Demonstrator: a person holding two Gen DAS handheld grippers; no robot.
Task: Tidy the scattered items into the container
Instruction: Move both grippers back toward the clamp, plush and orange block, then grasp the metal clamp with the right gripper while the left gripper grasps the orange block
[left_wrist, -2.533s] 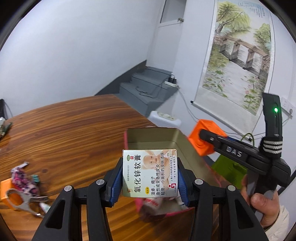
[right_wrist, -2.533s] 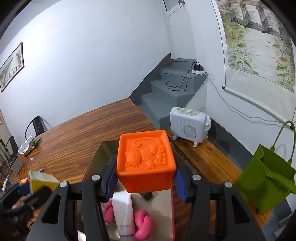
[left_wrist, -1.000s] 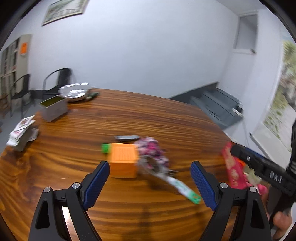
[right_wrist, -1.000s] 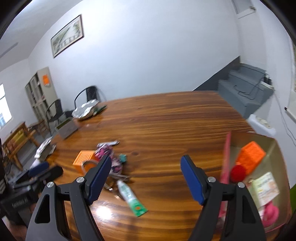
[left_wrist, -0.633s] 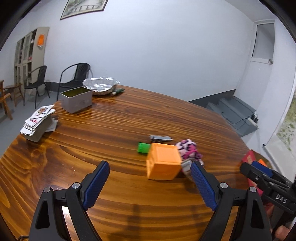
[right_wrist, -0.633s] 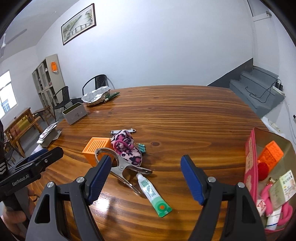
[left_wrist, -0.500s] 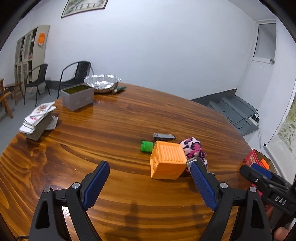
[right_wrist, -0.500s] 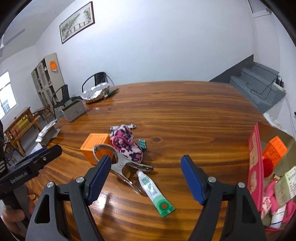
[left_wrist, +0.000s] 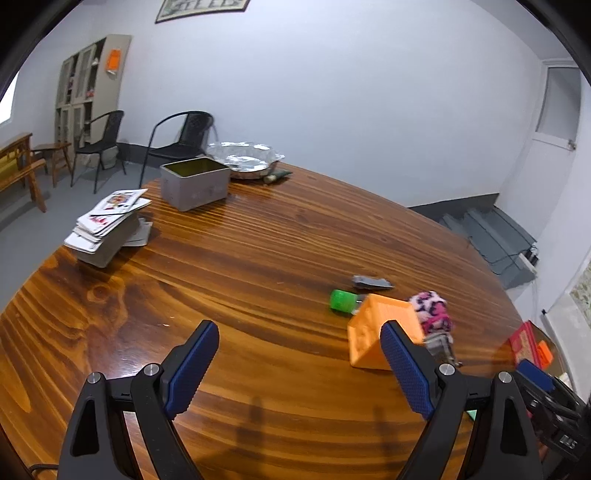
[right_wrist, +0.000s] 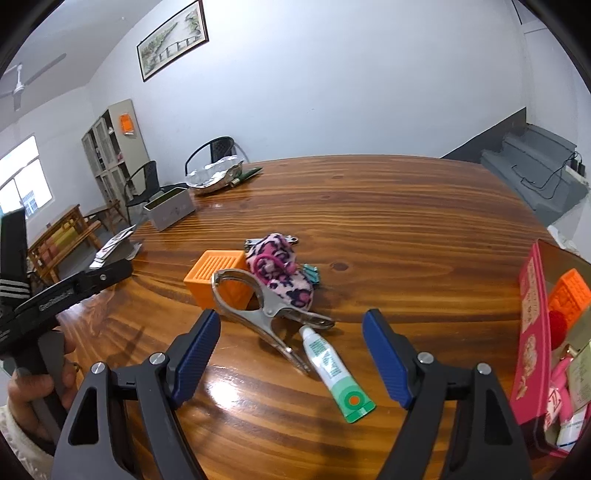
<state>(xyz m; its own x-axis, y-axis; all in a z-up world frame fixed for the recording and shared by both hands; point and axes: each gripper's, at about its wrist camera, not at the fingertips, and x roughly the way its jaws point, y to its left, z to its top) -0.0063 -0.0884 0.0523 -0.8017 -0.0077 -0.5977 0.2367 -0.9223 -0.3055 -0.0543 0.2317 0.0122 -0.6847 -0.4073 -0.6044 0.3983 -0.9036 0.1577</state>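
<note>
left claw (left_wrist: 299, 363): now empty and spread; earlier it held the medicine box
right claw (right_wrist: 290, 352): now empty; the orange cube (right_wrist: 569, 293) lies in the container (right_wrist: 530, 332)

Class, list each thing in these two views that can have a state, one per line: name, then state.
left gripper: open, empty
right gripper: open, empty
pink container: open, partly filled
metal clamp: shut, lying flat
ointment tube: capped, lying flat
grey tin: open, upright
playing cards: stacked

Loose items clustered on the wooden table, pink box at its right edge.
An orange cube (right_wrist: 221, 277) touches a pink leopard-print pouch (right_wrist: 280, 273); a metal clamp (right_wrist: 269, 309) lies flat before them, a green-and-white tube (right_wrist: 334, 372) beside it. The pink box (right_wrist: 532, 332) holds an orange block (right_wrist: 569, 293).
</note>
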